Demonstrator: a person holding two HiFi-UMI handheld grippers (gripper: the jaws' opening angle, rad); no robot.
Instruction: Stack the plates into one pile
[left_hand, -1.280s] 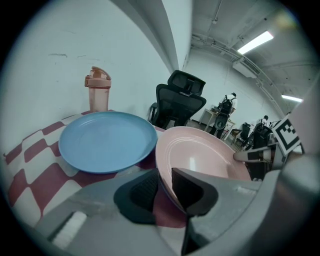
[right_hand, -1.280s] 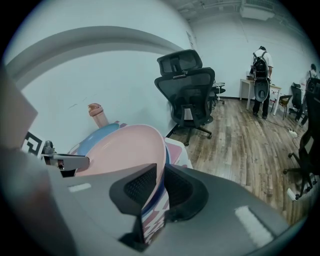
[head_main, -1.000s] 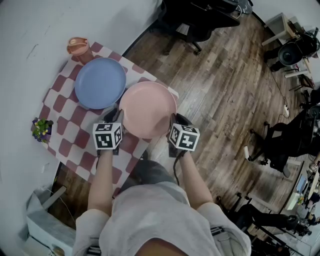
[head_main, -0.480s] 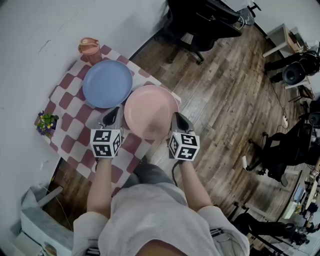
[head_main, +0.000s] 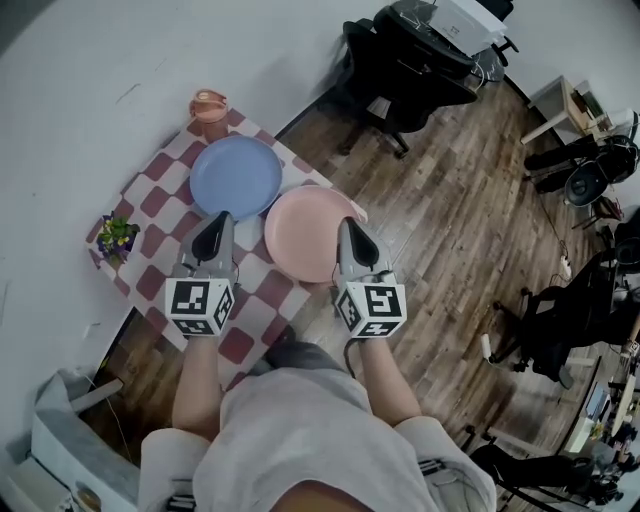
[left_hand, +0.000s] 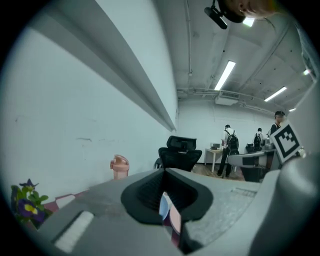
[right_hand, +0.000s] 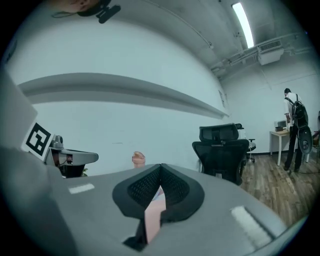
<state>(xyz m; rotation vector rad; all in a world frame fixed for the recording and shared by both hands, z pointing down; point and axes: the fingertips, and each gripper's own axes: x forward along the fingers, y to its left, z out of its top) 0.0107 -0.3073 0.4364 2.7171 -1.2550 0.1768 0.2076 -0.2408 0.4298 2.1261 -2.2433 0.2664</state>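
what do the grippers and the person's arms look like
Both the left gripper and right gripper are grey tapered wedges with black ribbed pads, each carrying a white cube with black square markers. The person wears a light short-sleeved shirt.

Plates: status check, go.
Left claw shut, empty. Right claw shut, empty. Round blue plate and round pink plate side by side on red-and-white checked cloth, not yet stacked. Nothing on either plate.

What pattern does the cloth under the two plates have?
The tablecloth has a dark red and white check pattern. It shows best in the head view.
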